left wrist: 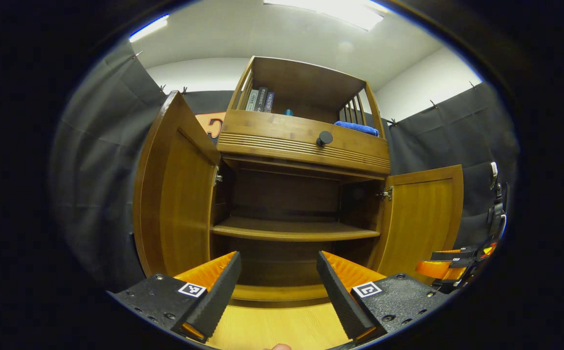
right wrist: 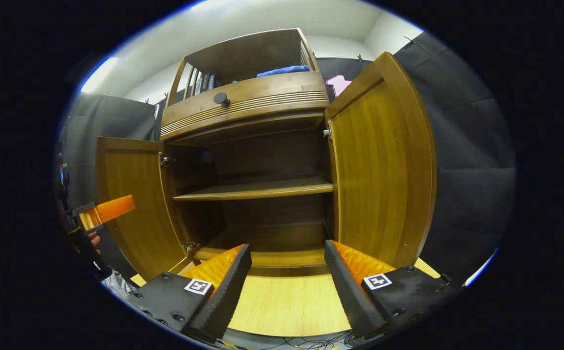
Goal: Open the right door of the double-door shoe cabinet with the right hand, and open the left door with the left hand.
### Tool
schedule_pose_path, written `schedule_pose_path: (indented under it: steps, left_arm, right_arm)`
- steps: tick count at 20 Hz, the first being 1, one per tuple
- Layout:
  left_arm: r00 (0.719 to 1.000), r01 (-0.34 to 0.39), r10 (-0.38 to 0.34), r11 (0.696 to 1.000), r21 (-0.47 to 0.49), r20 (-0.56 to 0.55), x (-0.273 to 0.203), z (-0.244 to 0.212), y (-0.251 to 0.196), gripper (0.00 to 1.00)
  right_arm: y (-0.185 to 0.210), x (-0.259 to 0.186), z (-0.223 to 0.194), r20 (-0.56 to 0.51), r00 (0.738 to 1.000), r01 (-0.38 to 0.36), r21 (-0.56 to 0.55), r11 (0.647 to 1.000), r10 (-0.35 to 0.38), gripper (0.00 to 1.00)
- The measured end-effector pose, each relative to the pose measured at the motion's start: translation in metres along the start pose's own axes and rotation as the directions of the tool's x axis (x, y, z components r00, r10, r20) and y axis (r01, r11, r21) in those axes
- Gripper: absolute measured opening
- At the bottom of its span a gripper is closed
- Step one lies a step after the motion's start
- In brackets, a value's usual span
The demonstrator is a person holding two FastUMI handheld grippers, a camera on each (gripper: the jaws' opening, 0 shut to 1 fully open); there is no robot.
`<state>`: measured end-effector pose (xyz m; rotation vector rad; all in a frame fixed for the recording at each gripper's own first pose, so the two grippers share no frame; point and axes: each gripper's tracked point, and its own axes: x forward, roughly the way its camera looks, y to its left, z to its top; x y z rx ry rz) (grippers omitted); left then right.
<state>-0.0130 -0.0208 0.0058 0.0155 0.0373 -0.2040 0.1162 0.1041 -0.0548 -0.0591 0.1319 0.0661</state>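
The wooden shoe cabinet (left wrist: 306, 141) stands in front of me with both doors swung wide. In the left gripper view its left door (left wrist: 175, 194) hangs open close by, and its right door (left wrist: 422, 218) is open farther off. My left gripper (left wrist: 279, 287) is open and holds nothing, a short way back from the cabinet's base. In the right gripper view the right door (right wrist: 379, 165) stands open just beside my right gripper (right wrist: 286, 282), which is open too. The left door (right wrist: 131, 204) is open at the far side. Inside, one bare shelf (right wrist: 257, 188) shows.
A drawer with a black knob (left wrist: 324, 138) sits above the doors. Books (left wrist: 260, 99) and a blue cloth (left wrist: 357, 127) lie on the top rack. The other gripper (left wrist: 452, 265) shows beside the right door. Pale wooden floor (right wrist: 286, 301) lies before the cabinet, with cables at its near edge.
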Motion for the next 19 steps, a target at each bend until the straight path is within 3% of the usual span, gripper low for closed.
schedule_pose_path:
  steps: [1,3,4,5,6,11,14,19]
  left_arm:
    - [1.0,0.0,0.0,1.0,-0.003,-0.002,-0.002,-0.001,0.0,0.92]
    - [1.0,-0.002,0.002,1.0,-0.009,-0.006,0.0,-0.003,0.002,0.91]
    - [1.0,-0.003,0.003,1.0,-0.012,-0.008,0.0,-0.003,0.002,0.92]
    - [1.0,-0.003,0.002,1.0,-0.017,-0.01,0.001,-0.004,0.003,0.91]
    - [1.0,-0.001,0.0,1.0,-0.023,-0.012,0.001,-0.004,0.003,0.95]
    - [1.0,-0.007,0.006,0.999,-0.038,-0.016,-0.001,-0.009,0.006,0.92]
    - [1.0,-0.01,0.009,0.999,-0.052,-0.021,0.0,-0.011,0.009,0.92]
    - [0.999,-0.022,0.021,0.998,-0.061,-0.027,0.001,-0.014,0.014,0.91]
  right_arm:
    - [0.001,0.0,0.0,0.0,1.0,-0.001,-0.001,1.0,0.001,0.98]
    - [0.001,0.002,0.001,0.0,1.0,0.0,-0.004,1.0,0.0,0.98]
    - [0.002,0.002,0.001,-0.001,1.0,-0.001,-0.005,1.0,0.001,0.89]
    - [0.003,0.003,0.0,-0.001,1.0,-0.002,-0.006,1.0,0.002,0.89]
    - [0.004,0.004,0.001,0.001,1.0,-0.003,-0.007,1.0,0.003,0.98]
    - [0.007,0.008,0.001,-0.004,1.0,-0.011,-0.011,1.0,0.011,0.98]
    - [0.01,0.01,0.0,-0.005,1.0,-0.015,-0.013,1.0,0.015,0.89]
    - [0.011,0.013,0.0,-0.005,1.0,-0.015,-0.009,1.0,0.015,0.89]
